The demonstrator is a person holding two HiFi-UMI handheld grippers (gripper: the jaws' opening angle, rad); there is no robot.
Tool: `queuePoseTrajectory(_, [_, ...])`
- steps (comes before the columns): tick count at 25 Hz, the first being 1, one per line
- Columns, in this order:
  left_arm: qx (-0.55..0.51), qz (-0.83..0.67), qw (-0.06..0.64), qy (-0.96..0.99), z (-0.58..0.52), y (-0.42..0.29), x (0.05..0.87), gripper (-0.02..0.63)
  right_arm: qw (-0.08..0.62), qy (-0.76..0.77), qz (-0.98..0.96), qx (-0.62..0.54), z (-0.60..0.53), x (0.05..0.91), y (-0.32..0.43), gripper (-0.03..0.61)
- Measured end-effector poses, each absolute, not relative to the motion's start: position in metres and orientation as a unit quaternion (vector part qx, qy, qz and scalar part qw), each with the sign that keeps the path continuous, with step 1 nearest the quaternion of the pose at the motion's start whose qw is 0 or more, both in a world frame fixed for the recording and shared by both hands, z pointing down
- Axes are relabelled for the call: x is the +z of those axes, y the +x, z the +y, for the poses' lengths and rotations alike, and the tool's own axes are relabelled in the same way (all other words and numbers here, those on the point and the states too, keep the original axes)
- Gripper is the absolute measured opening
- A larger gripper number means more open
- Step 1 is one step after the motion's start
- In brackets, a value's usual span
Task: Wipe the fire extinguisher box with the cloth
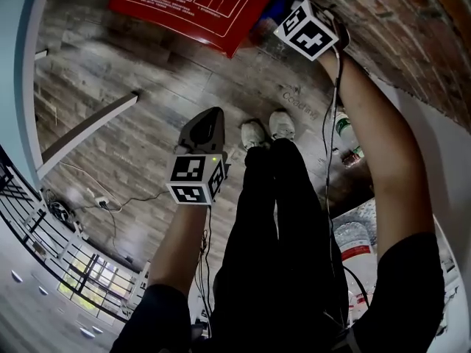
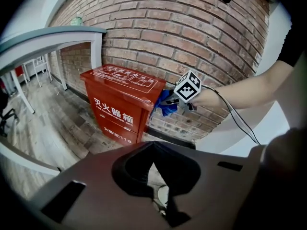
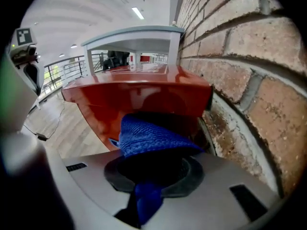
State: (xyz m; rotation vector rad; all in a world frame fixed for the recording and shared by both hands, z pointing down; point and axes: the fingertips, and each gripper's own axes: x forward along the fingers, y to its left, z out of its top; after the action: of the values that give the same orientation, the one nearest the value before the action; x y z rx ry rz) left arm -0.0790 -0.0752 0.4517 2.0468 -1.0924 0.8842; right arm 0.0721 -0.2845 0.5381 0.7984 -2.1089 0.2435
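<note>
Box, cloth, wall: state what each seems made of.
Box: probably painted sheet metal, glossy red; its lid mirrors the room. Cloth: blue knitted or woven fabric, matte, with a fine ribbed texture. Wall: rough red brick with grey mortar joints.

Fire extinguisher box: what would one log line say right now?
right tool: shut on cloth | cloth: blue, at box's edge by brick wall | left tool: shut, empty, apart

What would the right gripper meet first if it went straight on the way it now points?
Probably the red fire extinguisher box: its side looms just ahead of the blue cloth clamped by the right gripper. Depth is unclear.
</note>
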Motion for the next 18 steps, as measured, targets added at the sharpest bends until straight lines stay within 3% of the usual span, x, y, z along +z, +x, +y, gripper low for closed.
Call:
queuePoseTrajectory(7, [0.355, -0.405, 0.323, 0.778, -0.071, -0.089, 0.45, 0.005, 0.469, 0.311, -0.822, 0.085, -0.299, 0.568, 0.086, 0.098])
queuePoseTrajectory(18, [0.363, -0.391, 0.331, 0.778, -0.064, -0.082, 0.47, 0.005, 0.413, 0.298, -0.85, 0.134, -0.273, 0.583, 0.062, 0.098])
